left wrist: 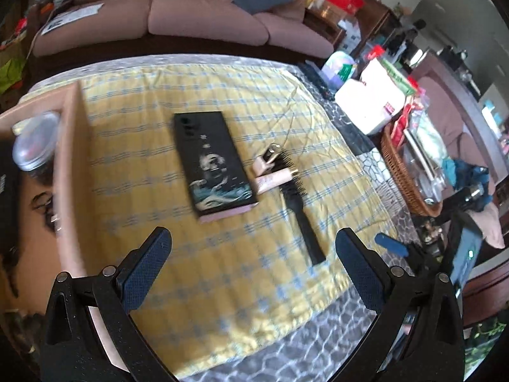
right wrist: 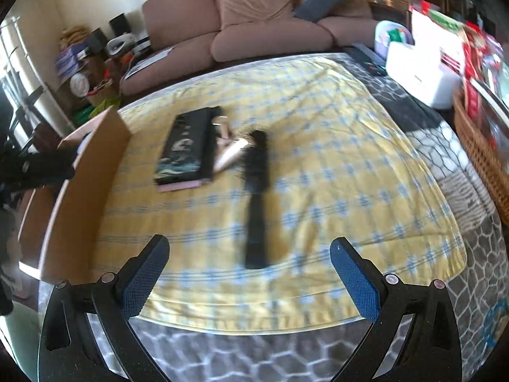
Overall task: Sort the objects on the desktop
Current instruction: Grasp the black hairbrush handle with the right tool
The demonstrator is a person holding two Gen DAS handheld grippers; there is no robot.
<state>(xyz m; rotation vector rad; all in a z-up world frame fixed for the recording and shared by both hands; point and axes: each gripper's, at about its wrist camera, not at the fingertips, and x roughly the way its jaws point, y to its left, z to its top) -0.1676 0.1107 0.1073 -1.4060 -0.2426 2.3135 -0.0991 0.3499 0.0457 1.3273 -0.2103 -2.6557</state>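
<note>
- Left wrist view, count: one black box (left wrist: 213, 162) with a printed lid, one black hairbrush (left wrist: 299, 203), two small beige cosmetic items (left wrist: 270, 172), one cardboard box (left wrist: 68, 172), and one clear-lidded jar (left wrist: 35, 145) inside that box.
- Left wrist view, surroundings: all loose items lie on one yellow checked cloth (left wrist: 197, 95) covering the tabletop. The cardboard box stands at the cloth's left edge. A wicker basket (left wrist: 404, 172) and a white container (left wrist: 369, 108) stand along the tabletop's right edge, and a sofa (left wrist: 178, 16) lies beyond the far edge. The tip of the other gripper shows near the right edge.
- Left wrist view, jaws: the left gripper (left wrist: 253, 248) stands wide open and empty. The black box lies mid-cloth, beyond the fingertips and apart from them. The hairbrush handle end lies between the two fingers' lines, nearer the right finger; whether it touches cannot be told.
- Right wrist view, count: one black box (right wrist: 187, 146), one hairbrush (right wrist: 257, 197), one cardboard box (right wrist: 92, 191). The beige items (right wrist: 230, 151) are blurred; their number cannot be told here.
- Right wrist view, surroundings: the beige items lie between black box and brush head. The cardboard box stands at the cloth's (right wrist: 318, 121) left edge, with a dark object beside it.
- Right wrist view, jaws: the right gripper (right wrist: 249, 251) stands fully open and holds nothing. The hairbrush handle points toward the near edge, its end lying about level with the fingertips, centred between them, clear of both pads.
</note>
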